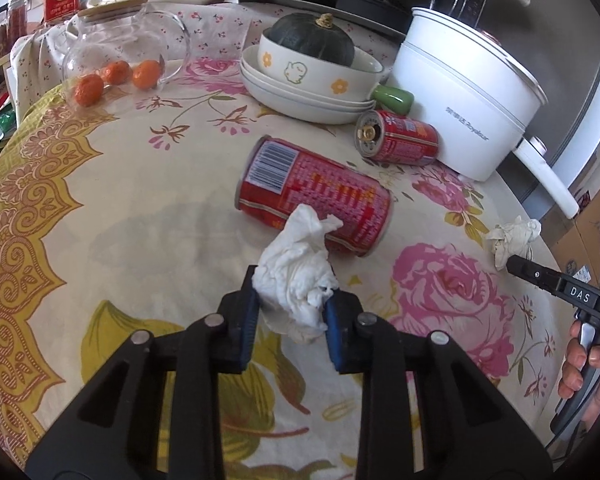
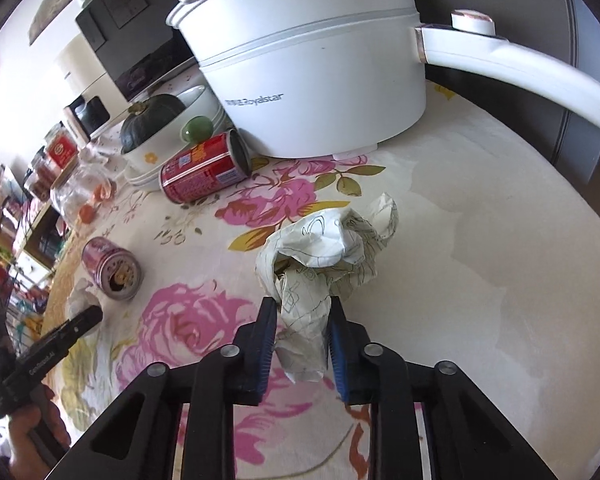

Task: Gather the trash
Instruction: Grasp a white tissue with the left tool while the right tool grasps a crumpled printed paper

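My left gripper (image 1: 293, 292) is shut on a crumpled white tissue (image 1: 296, 276) just above the flowered tablecloth. A red drink can (image 1: 314, 200) lies on its side right behind the tissue. A second red can (image 1: 398, 138) lies farther back by the white pot. My right gripper (image 2: 302, 310) is shut on a crumpled printed paper wad (image 2: 324, 256); that wad also shows in the left wrist view (image 1: 514, 236) at the table's right edge. In the right wrist view the near can (image 2: 114, 270) and far can (image 2: 204, 172) lie to the left.
A white Royalstar electric pot (image 1: 464, 104) stands at the back right with a long handle (image 2: 520, 68). Stacked white dishes (image 1: 300, 92) hold a dark green squash (image 1: 312, 38). A tipped glass jar (image 1: 128, 48) and three tangerines (image 1: 116, 76) lie at the back left. Appliances stand behind.
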Tool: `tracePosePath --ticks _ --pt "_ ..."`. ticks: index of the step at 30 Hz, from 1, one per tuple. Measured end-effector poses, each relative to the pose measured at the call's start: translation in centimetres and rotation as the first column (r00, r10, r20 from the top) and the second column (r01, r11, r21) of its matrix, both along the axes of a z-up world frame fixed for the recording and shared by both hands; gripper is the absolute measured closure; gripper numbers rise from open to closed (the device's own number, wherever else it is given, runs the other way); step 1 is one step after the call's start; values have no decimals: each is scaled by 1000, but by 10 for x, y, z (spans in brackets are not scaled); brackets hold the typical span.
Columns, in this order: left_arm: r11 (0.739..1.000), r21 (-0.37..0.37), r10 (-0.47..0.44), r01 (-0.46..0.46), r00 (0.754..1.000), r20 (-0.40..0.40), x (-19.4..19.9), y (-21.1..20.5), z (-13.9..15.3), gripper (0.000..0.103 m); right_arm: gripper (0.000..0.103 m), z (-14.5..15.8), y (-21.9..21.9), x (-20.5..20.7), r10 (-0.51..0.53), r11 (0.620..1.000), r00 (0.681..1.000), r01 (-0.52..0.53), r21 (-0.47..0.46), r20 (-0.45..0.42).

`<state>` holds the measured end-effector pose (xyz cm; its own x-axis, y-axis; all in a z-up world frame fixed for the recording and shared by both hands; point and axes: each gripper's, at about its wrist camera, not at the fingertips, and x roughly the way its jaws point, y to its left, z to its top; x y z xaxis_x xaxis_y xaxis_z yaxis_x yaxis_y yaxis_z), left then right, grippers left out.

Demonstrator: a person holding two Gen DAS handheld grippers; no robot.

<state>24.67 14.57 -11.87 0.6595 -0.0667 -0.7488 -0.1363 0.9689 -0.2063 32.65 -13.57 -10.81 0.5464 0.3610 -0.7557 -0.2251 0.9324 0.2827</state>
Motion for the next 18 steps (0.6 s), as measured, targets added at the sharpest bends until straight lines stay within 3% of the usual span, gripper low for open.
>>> tracePosePath --ticks 18 --pt "995 49 -87 86 996 29 -52 -48 79 72 80 67 -25 -83 17 999 999 -15 -49 45"
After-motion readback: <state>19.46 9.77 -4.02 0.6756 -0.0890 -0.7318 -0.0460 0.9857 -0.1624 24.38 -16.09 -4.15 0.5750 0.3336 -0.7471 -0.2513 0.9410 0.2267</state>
